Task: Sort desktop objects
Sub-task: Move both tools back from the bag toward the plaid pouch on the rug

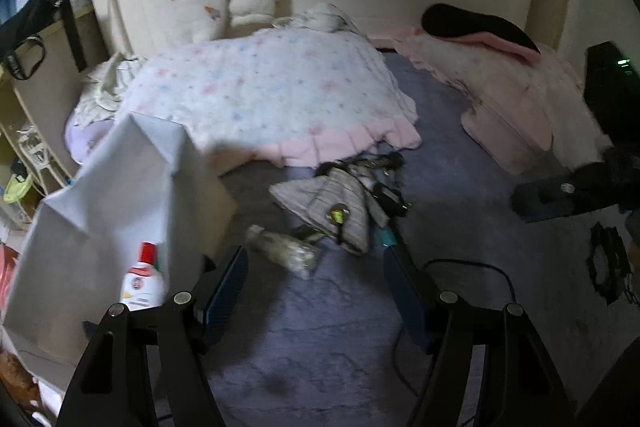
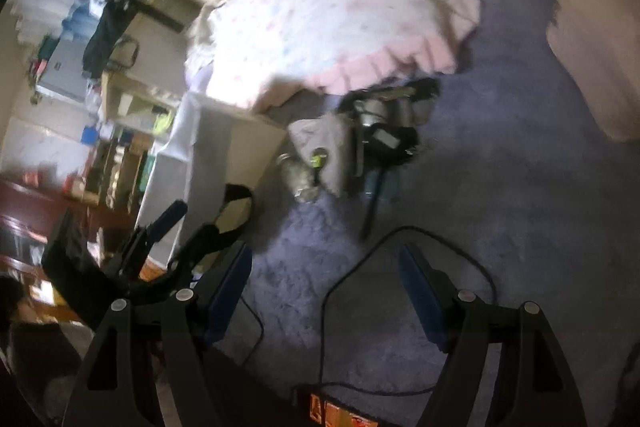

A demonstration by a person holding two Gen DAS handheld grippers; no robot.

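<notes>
We look down on a purple-grey bed surface [image 1: 460, 155], the largest thing here. At twelve o'clock on it lies a white quilt [image 1: 264, 91] with a pink frill, and at two o'clock a pink pillow [image 1: 508, 99]. At nine o'clock stands a white box [image 1: 120, 187], open at the top, with a red-capped bottle [image 1: 143, 279] inside. At the centre sits the clutter to sort: a striped grey pouch [image 1: 332, 203], a clear bottle [image 1: 286, 247] lying on its side just beside it, and dark gadgets [image 1: 388, 195] touching it. Our left gripper [image 1: 316, 291] stands open, nothing between its fingers. Our right gripper [image 2: 326, 291] is likewise open and empty, above a black cable [image 2: 400, 235].
</notes>
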